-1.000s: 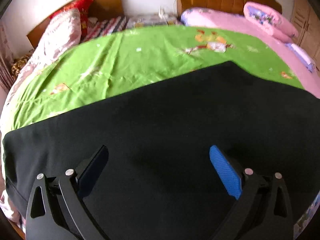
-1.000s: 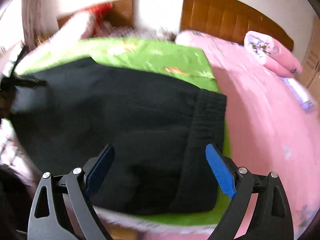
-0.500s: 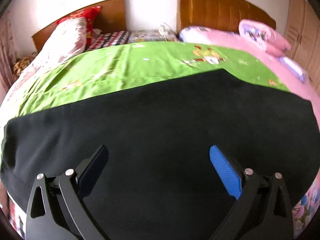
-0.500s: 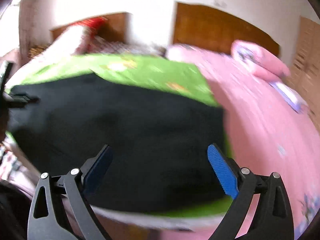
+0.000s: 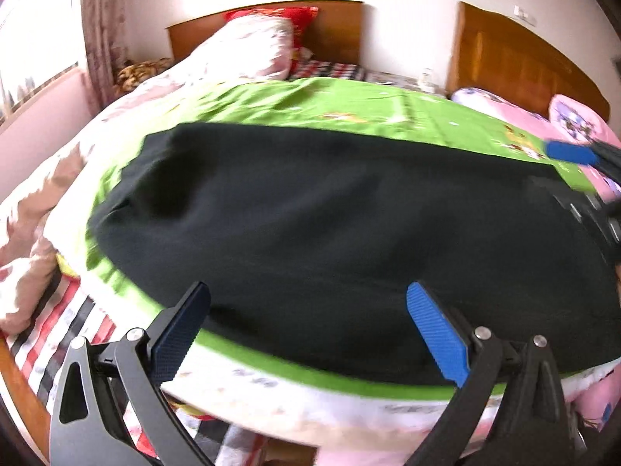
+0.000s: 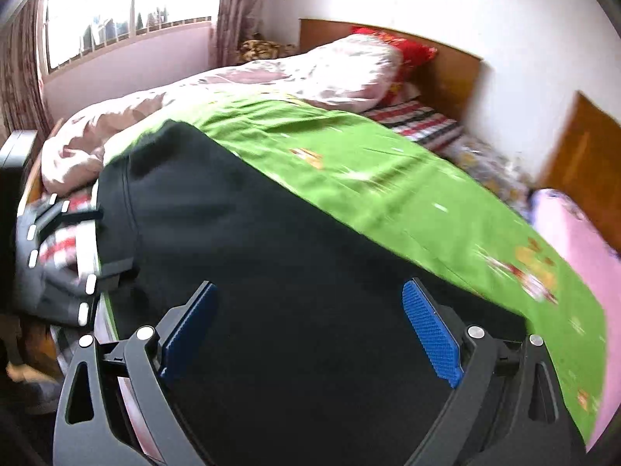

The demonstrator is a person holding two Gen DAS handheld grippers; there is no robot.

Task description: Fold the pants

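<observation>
One pair of black pants [image 5: 330, 225] is lying spread flat on a green sheet [image 5: 349, 105] across the near part of a bed, its long side running along the bed's edge. Two claws are hanging over it. The left claw [image 5: 310, 326] is standing wide with nothing between its blue pads [image 5: 436, 338], poised above the pants' near edge where the green sheet and a white border are showing. The right claw [image 6: 308, 328] is likewise gaping wide and gripping nothing, sitting over the dark cloth; in the left view it is showing at the far right edge, by the pants' end there.

Two wooden headboards are standing against the white wall: one [image 5: 337, 27] behind the green sheet, the other [image 5: 516, 58] to its right behind pink bedding [image 6: 582, 248]. One rumpled pale quilt [image 6: 233, 85] is lying along the window side, with one red pillow [image 6: 403, 48] behind it. A striped sheet [image 6: 419, 120] is peeking out near the headboard. One window [image 6: 116, 11] with a curtain [image 6: 240, 0] is letting in bright light. Both views are somewhat blurred.
</observation>
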